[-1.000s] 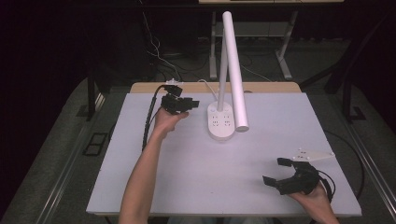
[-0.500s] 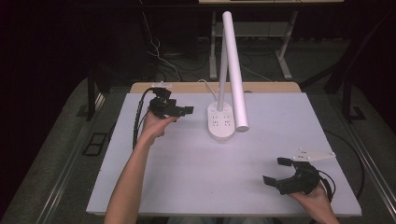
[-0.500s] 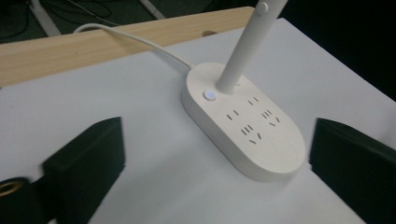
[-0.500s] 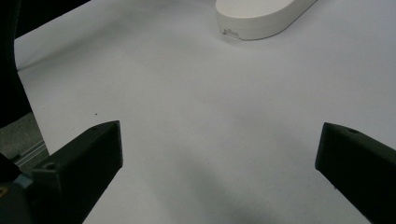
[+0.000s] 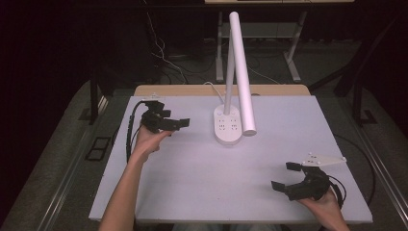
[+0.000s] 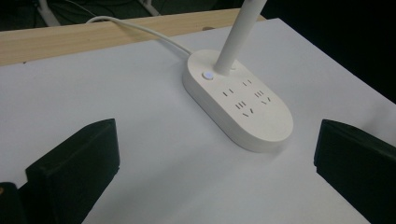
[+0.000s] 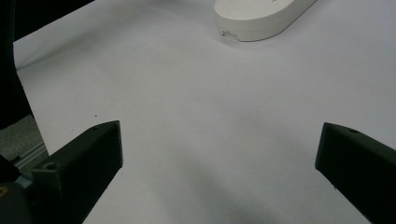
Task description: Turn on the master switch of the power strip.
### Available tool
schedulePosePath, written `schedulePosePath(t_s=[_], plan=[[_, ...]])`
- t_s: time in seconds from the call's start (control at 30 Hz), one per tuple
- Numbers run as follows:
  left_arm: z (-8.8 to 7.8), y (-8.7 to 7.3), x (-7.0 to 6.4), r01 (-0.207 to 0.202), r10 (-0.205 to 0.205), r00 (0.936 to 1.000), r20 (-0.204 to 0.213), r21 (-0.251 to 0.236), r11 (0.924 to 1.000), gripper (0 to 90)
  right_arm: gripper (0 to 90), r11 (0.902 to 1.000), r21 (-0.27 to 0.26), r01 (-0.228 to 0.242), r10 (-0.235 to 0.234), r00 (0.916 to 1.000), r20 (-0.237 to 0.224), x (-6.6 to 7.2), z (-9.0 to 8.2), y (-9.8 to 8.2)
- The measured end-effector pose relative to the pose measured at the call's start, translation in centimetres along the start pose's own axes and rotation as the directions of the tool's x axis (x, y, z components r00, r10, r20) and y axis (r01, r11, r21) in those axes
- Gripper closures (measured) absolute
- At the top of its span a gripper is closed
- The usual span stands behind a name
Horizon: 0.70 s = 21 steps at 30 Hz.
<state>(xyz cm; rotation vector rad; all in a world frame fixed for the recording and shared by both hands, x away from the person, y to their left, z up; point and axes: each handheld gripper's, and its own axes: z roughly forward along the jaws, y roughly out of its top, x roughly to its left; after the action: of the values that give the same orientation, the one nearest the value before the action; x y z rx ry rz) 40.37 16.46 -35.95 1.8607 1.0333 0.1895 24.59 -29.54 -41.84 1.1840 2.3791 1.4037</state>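
Note:
A white desk lamp stands at the back middle of the white table (image 5: 202, 178). Its oval base (image 5: 227, 126) carries several sockets, and a long tube head (image 5: 243, 72) slopes down over it. My left gripper (image 5: 175, 119) is held left of the base, pointing at it, jaws open and empty. In the left gripper view the base (image 6: 238, 100), with its round button (image 6: 207, 75), lies ahead between the wide-apart jaws of the left gripper (image 6: 219, 154). My right gripper (image 5: 284, 176) rests open and empty near the front right corner. In its own view the right gripper (image 7: 219, 158) faces the base (image 7: 261, 16) far ahead.
The lamp's white cord (image 6: 135, 25) runs back over a wooden strip (image 5: 192, 90) along the table's far edge. The left gripper's black cable (image 5: 129, 132) hangs over the table's left side. Desk legs and loose cables sit on the floor behind.
My left gripper has drawn back from the lamp base, moving left and toward the person. The right gripper has stayed in place.

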Motion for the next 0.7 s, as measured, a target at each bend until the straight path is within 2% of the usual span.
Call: schedulePosePath(t_s=[0.37,0.7], plan=[[-1.9,-2.7,-1.5,-0.042,0.042,0.9991,0.008,-0.023,0.9989,0.0,0.1,1.0000,0.000,-0.003,0.003,1.0000,0.001,0.0,0.0,0.0],[-3.4,-5.0,-3.0,-0.055,0.055,0.9983,0.020,-0.046,0.9975,0.0,0.2,1.0000,-0.003,-0.005,0.005,1.0000,0.005,0.0,-0.1,0.0]])
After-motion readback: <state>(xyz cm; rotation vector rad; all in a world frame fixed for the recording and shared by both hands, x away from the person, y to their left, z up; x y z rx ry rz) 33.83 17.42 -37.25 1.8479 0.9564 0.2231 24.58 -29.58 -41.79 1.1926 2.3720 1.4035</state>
